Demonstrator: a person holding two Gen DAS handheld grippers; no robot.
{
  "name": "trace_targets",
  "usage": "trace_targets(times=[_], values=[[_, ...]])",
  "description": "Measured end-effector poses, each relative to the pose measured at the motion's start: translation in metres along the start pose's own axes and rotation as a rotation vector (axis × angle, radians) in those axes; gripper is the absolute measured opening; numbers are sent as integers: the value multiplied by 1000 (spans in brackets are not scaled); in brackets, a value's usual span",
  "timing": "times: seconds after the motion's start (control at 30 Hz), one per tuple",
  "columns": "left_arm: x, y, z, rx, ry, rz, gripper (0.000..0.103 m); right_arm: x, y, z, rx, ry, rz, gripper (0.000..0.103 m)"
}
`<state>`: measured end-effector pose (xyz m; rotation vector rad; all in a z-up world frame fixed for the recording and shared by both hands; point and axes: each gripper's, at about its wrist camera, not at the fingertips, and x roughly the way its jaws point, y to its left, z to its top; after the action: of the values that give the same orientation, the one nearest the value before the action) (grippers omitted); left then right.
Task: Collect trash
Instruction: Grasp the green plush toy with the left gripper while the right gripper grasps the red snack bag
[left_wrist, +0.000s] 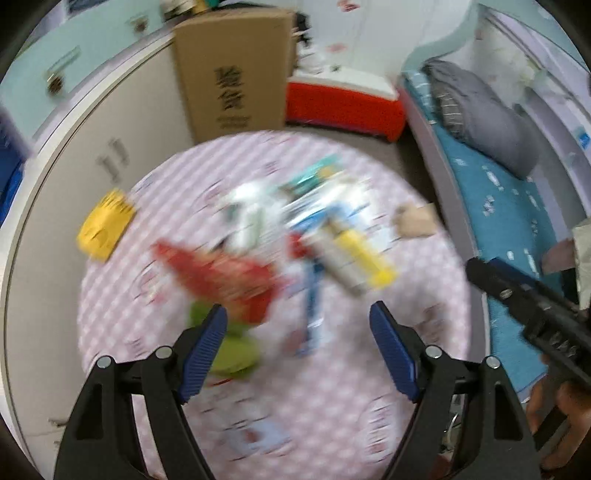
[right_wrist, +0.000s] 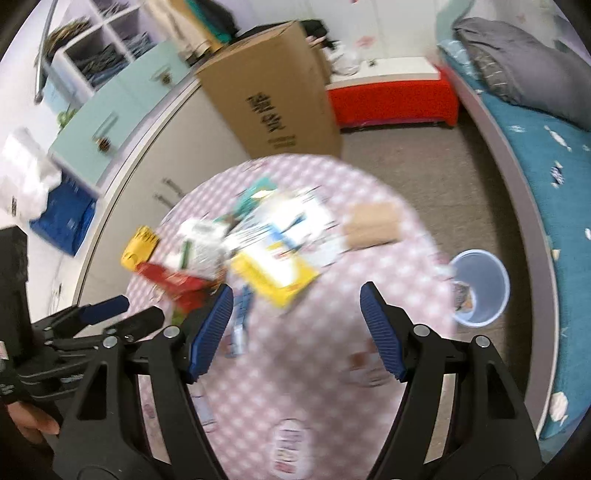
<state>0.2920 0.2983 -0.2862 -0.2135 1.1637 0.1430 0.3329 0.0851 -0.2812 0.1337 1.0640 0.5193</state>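
Left tool (left_wrist: 298, 317), right tool (right_wrist: 296, 300) both agape, empty; wrapper pile (right_wrist: 258, 240) motion-blurred, labels unreadable.

Pink-white check tablecloth (right_wrist: 332, 369), yellow box (right_wrist: 273, 273), red wrapper (left_wrist: 221, 273), lt-blue bin (right_wrist: 480, 288)

Soft, even room light, no hard shadows or glare. Motion blur smears the litter (left_wrist: 295, 236) on the worktop (right_wrist: 332, 369) ahead of each tool, whose fingers stay sharp. Fisheye bends the edges; corners go black.
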Motion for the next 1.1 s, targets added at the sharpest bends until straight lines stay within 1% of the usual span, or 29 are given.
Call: trace_targets(times=[0.1,0.2,0.23,0.27,0.37,0.43,0.5,0.53,0.57,0.6,0.7,0.73,0.8,0.87,1.0,1.1], values=[[17,42,-15,-51,52,1,78,17,27,-9,-36,34,5,70],[41,69,-27,-77,120,-8,78,32,44,-15,-50,66,0,70],[46,72,-29,-81,127,-7,78,34,49,-18,-49,71,-1,70],[55,79,-31,-83,138,-23,78,38,53,-19,-51,80,-5,70],[70,85,-32,-70,149,-7,78,46,62,-24,-59,98,-15,70],[81,83,-33,-39,163,-3,78,51,64,-26,-64,110,-22,70],[93,79,-35,15,171,2,77,56,67,-27,-64,119,-26,70],[96,78,-36,34,174,5,72,57,67,-27,-66,122,-27,70],[98,77,-36,42,178,-13,64,58,69,-27,-69,123,-29,70],[98,78,-37,40,178,-43,53,59,72,-26,-73,122,-26,70],[94,79,-36,41,169,-89,21,64,80,-23,-83,121,-13,70],[90,80,-35,32,167,-91,18,66,83,-22,-87,121,-9,70],[80,87,-34,-4,155,-121,16,70,92,-18,-99,120,15,71],[65,100,-32,-39,132,-130,16,75,101,-16,-115,119,30,73],[32,121,-27,-92,73,-112,15,94,124,-10,-154,132,71,75],[15,138,-22,-149,41,-84,15,114,132,-6,-139,155,102,75]])
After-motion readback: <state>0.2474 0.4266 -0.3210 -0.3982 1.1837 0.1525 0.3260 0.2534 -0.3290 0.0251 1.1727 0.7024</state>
